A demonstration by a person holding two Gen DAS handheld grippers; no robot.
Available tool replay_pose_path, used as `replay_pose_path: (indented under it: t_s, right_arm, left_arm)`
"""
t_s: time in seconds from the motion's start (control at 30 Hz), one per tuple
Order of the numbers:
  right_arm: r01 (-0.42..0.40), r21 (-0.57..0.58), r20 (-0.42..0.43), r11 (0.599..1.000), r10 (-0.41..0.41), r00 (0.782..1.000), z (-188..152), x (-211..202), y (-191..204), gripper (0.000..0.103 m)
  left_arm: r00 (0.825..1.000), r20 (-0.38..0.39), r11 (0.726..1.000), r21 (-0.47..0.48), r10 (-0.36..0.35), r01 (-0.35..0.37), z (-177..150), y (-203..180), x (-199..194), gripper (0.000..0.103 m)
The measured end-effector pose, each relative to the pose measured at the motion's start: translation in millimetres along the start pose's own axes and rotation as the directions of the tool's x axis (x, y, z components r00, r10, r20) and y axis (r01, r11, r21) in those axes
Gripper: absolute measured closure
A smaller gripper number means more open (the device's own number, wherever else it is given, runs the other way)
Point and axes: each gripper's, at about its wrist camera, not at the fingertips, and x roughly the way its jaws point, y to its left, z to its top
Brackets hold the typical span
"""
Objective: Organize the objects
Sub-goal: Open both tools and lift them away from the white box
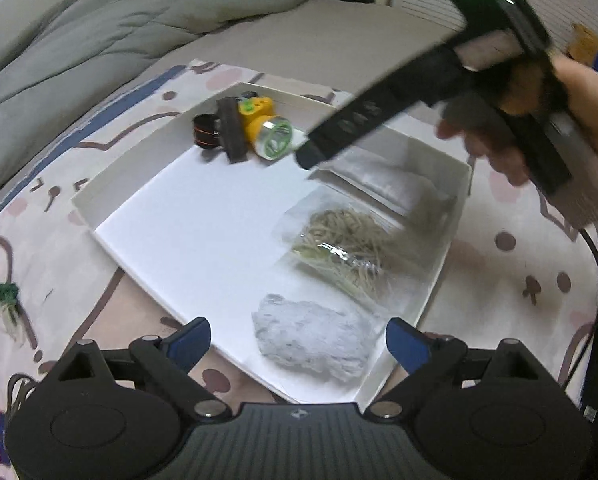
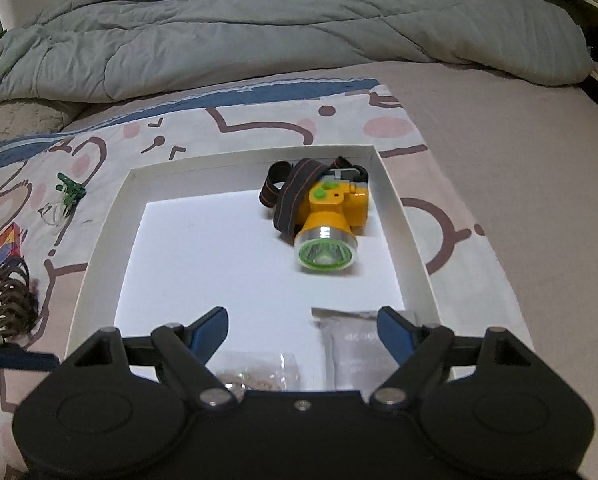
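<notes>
On the patterned bedsheet: shallow white tray, both grippers above it, empty.

Left gripper jaws wide apart over a crumpled grey-white wad; right gripper jaws spread, nothing between. Yellow headlamp lies in tray's far corner; clear bag of rubber bands and grey pouch along one side. Green clip outside, on sheet.

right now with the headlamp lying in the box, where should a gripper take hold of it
Grip the headlamp across its yellow body, just behind the silver lens ring, coming down from above. It lies on the floor of the white box with the lens toward the camera and its flat sides exposed. The strap bunched behind is soft and would probably slip.
</notes>
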Motion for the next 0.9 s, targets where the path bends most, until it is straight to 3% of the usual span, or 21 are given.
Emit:
replay_pose_path:
  t_s: [0.43,0.9]
  right_arm:
    - [-0.012,0.013,0.148,1.000,0.010,0.989,-11,-77,4,0.022]
    - [-0.032,0.025,0.233,0.999,0.026,0.972,-48,-146,26,0.019]
  left_arm:
    - [0.992,0.085,0.988,-0.132,0.090,-0.078,1,-4,-48,0.009]
    - [0.958,0.155,0.932,-0.312,0.243,-0.186,-28,5,-106,0.008]
